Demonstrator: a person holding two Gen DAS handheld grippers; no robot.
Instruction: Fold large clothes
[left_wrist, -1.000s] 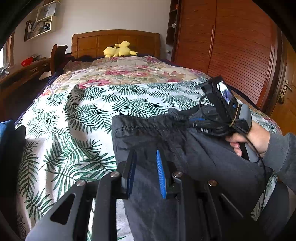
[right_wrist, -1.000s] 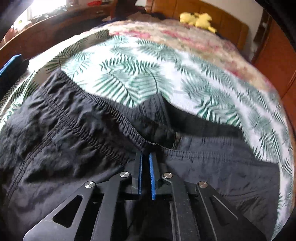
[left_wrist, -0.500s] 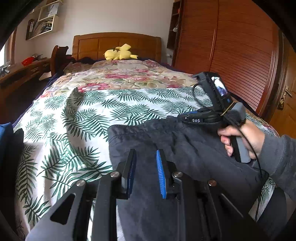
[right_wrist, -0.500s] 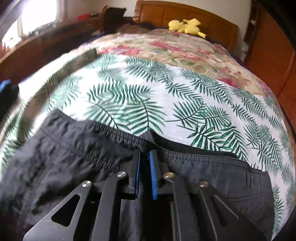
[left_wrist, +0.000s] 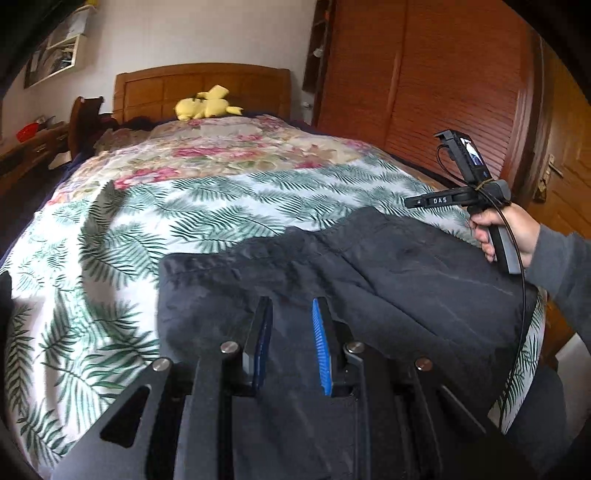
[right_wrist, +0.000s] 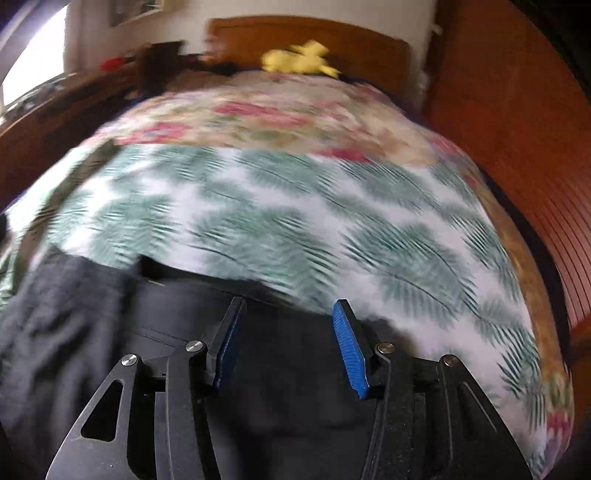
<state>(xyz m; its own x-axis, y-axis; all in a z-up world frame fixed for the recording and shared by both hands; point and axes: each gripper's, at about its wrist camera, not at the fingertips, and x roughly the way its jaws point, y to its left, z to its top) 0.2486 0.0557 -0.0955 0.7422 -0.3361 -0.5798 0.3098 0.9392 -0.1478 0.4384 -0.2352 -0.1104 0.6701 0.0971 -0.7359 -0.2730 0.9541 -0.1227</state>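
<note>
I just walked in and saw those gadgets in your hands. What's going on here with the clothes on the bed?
A person is folding dark trousers laid on a bed with a leaf-print cover, using a two-finger gripper in each hand. Right now neither gripper holds the cloth. The right gripper is wide open above the trousers' far edge, its view blurred by motion. The left gripper is also open, with the cloth lying under its fingers. A yellow plush toy sits by the headboard.

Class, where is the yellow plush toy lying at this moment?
In the left wrist view the yellow plush toy lies at the far end of the bed, against the wooden headboard, far beyond the dark trousers.
</note>
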